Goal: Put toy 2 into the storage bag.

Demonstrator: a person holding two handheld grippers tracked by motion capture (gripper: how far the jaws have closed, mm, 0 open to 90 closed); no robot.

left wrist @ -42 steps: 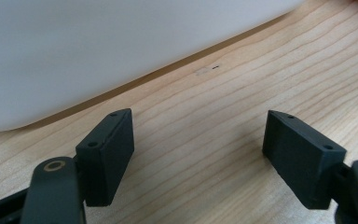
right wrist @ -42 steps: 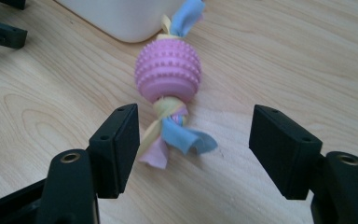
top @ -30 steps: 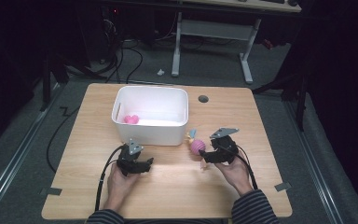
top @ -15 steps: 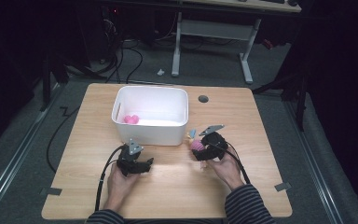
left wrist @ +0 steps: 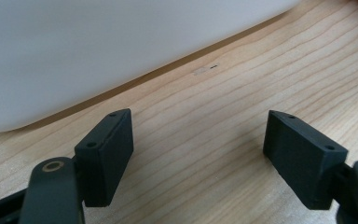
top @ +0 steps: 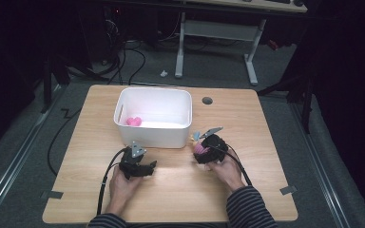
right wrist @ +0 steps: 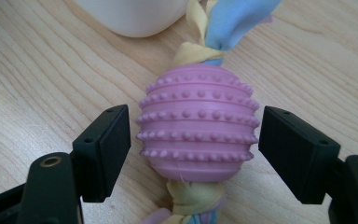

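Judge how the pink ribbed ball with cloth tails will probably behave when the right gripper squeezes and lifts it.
The pink ball has rows of small bumps, so it will probably resist slipping in the right gripper, whose jaws have just been opening and stand either side of it without touching. The knotted cloth tails look soft and would likely dangle. They may also hinder rolling on the table.

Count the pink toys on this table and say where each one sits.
2. One pink toy lies inside the white bin; a pink ball lies on the table between the right tongs. The bin wall may hide more.
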